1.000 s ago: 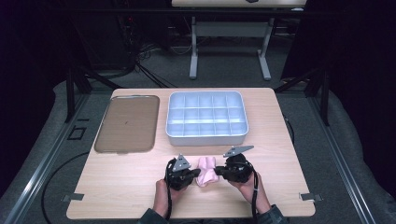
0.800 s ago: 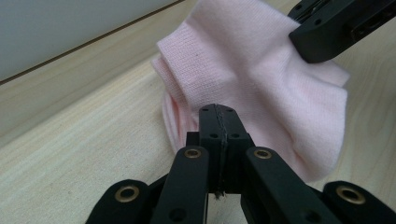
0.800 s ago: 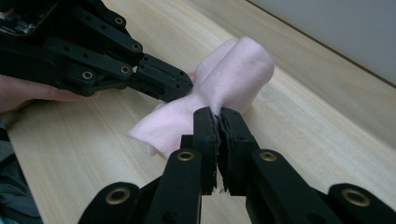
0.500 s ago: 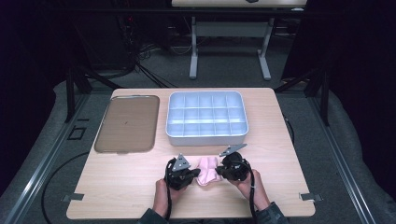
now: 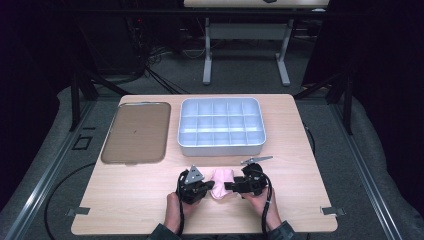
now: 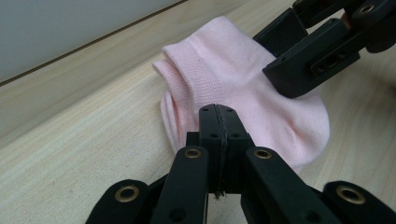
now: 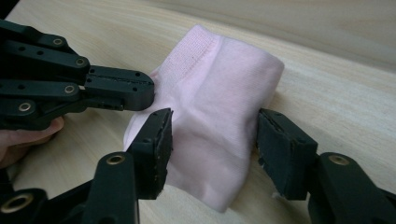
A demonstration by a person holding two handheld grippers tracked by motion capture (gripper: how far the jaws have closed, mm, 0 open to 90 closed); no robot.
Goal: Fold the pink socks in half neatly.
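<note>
A pink sock (image 5: 221, 181) is seen lying on the table (image 5: 125, 200), near its front edge. Its edge is pinched by the closed left gripper (image 6: 218, 122); it is straddled by the right gripper (image 7: 212, 140), jaws just opened partway.

A pale pink sock (image 5: 222, 181) lies folded on the near middle of the wooden table, just this side of the compartment tray. Its ribbed cuff (image 6: 187, 70) points to the far side, doubled in layers, perhaps two. The soft knit body (image 7: 219, 135) bulges slightly, rumpled rather than flat.
</note>
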